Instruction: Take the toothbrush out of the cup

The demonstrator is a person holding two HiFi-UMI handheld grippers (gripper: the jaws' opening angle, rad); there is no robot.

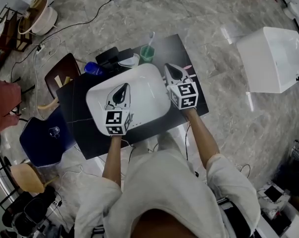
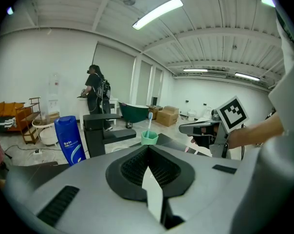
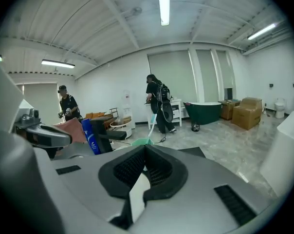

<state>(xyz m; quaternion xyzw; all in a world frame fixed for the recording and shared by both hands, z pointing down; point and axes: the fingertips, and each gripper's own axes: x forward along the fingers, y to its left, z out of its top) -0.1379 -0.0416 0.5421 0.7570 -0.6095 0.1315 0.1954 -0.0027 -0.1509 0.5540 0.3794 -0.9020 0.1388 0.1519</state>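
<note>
One toothbrush [image 1: 151,37] in one cup [image 1: 147,55]; left tool [image 1: 124,87] and right tool [image 1: 170,67] pressed together.

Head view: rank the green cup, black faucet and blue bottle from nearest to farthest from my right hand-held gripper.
From the right hand-held gripper:
1. green cup, just ahead and to its left, toothbrush standing in it.
2. black faucet, further left, behind the basin.
3. blue bottle, far left.

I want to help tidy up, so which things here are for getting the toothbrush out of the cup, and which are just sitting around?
For the job:
- toothbrush, standing in the cup
- green cup
- left tool and right tool, both shut and empty

Just lying about:
- blue bottle
- black faucet
- white sink
- white box on the floor
</note>
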